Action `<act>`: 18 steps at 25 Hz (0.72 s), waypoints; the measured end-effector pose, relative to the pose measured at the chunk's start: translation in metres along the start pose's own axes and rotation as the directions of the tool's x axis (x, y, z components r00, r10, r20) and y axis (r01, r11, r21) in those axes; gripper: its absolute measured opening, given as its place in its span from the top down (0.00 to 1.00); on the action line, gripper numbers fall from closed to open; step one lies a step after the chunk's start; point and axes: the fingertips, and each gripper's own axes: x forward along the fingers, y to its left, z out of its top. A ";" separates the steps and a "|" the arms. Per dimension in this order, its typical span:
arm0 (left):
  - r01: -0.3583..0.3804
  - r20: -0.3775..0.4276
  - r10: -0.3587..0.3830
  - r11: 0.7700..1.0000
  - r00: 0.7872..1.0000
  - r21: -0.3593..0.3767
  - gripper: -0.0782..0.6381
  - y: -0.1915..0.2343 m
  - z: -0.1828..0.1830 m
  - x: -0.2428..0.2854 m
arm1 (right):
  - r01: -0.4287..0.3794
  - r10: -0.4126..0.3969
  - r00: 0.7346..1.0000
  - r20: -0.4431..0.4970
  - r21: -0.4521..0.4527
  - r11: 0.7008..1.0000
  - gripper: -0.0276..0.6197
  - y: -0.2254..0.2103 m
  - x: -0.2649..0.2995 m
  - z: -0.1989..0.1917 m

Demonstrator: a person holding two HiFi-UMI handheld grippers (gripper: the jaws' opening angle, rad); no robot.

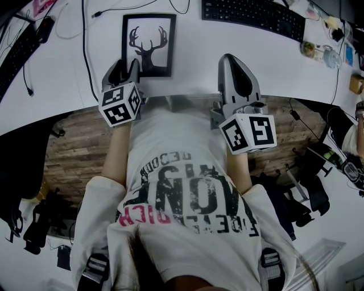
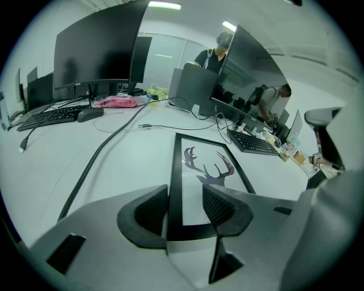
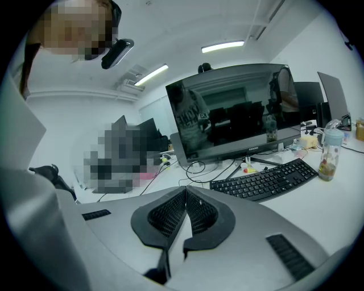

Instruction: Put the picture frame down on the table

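Two grippers: held over the table (image 1: 239, 51) edge.
Picture frame (image 1: 149, 44): lying flat on table.
Left gripper (image 2: 185, 207): jaws apart, astride frame's near edge.
Right gripper (image 3: 186, 199): right of frame, jaws pressed together, empty.

A black rectangular picture frame (image 1: 148, 44) is seen on the plain white table (image 1: 273, 54); within it a black deer silhouette (image 1: 147, 54) is set on a white ground. The grey plastic left claw (image 2: 185, 198) is lined with black ribbed pads (image 2: 149, 210), and its white cube (image 1: 120, 104) is patterned with black square markers. The same grey and black are shown by the right claw (image 3: 186, 199). Right of the frame a black keyboard (image 1: 253, 14) is seen, left of it a black cable (image 1: 86, 51). Below the frame, a white T-shirt (image 1: 182, 187) is printed with black and pink lettering, beside a brown plank floor (image 1: 74, 153).
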 end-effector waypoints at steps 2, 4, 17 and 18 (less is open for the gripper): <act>0.002 -0.002 -0.002 1.000 1.000 -0.003 0.63 0.000 0.000 0.000 | 0.000 0.000 1.000 0.001 0.000 1.000 0.96 0.000 0.000 0.000; 0.005 -0.005 -0.005 1.000 1.000 -0.011 0.63 0.001 0.001 0.001 | 0.000 0.000 1.000 0.001 0.000 1.000 0.96 0.000 0.001 0.000; 0.004 0.042 -0.004 1.000 0.999 0.010 0.77 0.002 0.024 -0.008 | 0.005 -0.005 1.000 0.012 0.001 1.000 0.96 0.001 -0.001 0.005; 0.003 0.045 -0.004 1.000 0.999 0.015 0.78 0.002 0.025 -0.008 | 0.005 -0.005 1.000 0.014 0.002 1.000 0.96 0.001 0.000 0.005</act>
